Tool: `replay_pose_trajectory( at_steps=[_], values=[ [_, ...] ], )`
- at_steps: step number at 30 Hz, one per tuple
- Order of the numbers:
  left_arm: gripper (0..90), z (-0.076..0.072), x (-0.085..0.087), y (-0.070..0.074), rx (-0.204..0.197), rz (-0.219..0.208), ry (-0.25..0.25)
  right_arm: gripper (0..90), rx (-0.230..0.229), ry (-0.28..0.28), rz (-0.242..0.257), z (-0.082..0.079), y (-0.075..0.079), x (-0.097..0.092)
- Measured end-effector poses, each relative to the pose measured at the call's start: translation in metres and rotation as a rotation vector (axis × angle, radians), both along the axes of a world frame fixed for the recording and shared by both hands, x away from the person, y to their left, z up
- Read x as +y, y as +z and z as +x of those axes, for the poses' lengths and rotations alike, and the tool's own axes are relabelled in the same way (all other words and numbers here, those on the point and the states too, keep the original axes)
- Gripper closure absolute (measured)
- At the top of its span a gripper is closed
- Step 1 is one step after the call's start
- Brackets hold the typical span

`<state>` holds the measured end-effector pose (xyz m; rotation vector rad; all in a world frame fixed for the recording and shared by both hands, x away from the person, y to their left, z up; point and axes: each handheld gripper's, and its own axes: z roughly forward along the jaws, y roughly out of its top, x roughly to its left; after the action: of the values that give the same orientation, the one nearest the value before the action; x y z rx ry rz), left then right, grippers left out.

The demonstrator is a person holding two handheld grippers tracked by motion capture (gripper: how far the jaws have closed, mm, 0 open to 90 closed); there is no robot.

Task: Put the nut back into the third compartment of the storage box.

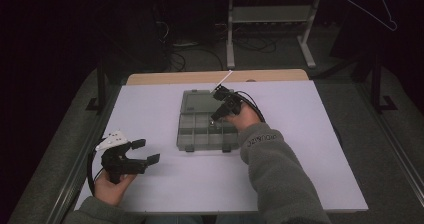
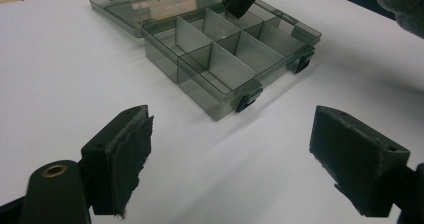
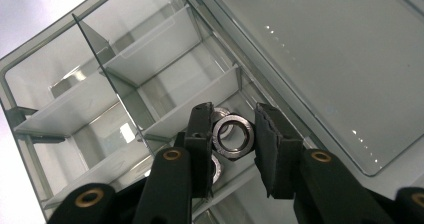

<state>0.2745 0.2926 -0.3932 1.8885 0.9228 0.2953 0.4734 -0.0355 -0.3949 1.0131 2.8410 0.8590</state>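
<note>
A smoky clear compartment box (image 1: pixel 184 134) lies open mid-table, its lid (image 1: pixel 197 102) flat behind it. My right gripper (image 1: pixel 216 118) reaches down into a rear compartment. In the right gripper view a steel nut (image 3: pixel 233 137) lies between its pads (image 3: pixel 201 134), which stand close beside the nut with the jaws slightly apart; my right gripper (image 3: pixel 233 114) looks open. More nuts (image 3: pixel 216 167) rest underneath in the same compartment. My left gripper (image 1: pixel 146 151) sits at the table's front left, wide open and holding nothing, facing the box (image 2: pixel 220 91).
Dividers (image 3: pixel 107 69) split the box into several cells; the others in view hold nothing. Two dark latches (image 2: pixel 248 100) stick out of the box's front. A white stick (image 1: pixel 225 77) lies at the far edge. Bare white table (image 1: pixel 310 149) surrounds the box.
</note>
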Motion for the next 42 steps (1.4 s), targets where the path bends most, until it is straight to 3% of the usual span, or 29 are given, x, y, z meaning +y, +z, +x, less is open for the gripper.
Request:
replay_pose_trajectory(
  at_steps=[7,17,21,23,32,42],
  values=[
    [16.2,-0.001,0.001,0.0,0.0,0.003,0.005,59.0,-0.016,-0.001,0.036,-0.012,0.009,-0.007],
    [16.2,-0.003,-0.001,0.0,0.0,0.013,-0.002,48.5,-0.09,-0.028,0.115,-0.056,0.021,-0.051],
    [16.2,-0.002,-0.002,-0.001,0.003,0.02,-0.006,45.9,-0.095,-0.046,0.144,-0.071,0.023,-0.062],
    [16.2,-0.002,-0.002,-0.001,0.007,0.018,-0.001,42.3,-0.113,-0.066,0.171,-0.085,0.022,-0.075],
    [16.2,-0.002,-0.002,-0.002,0.008,0.015,-0.002,34.2,-0.155,-0.132,0.229,-0.121,0.017,-0.112],
    [16.2,-0.003,-0.003,-0.003,0.006,0.012,-0.007,25.5,-0.197,-0.198,0.26,-0.148,0.006,-0.139]
  ],
)
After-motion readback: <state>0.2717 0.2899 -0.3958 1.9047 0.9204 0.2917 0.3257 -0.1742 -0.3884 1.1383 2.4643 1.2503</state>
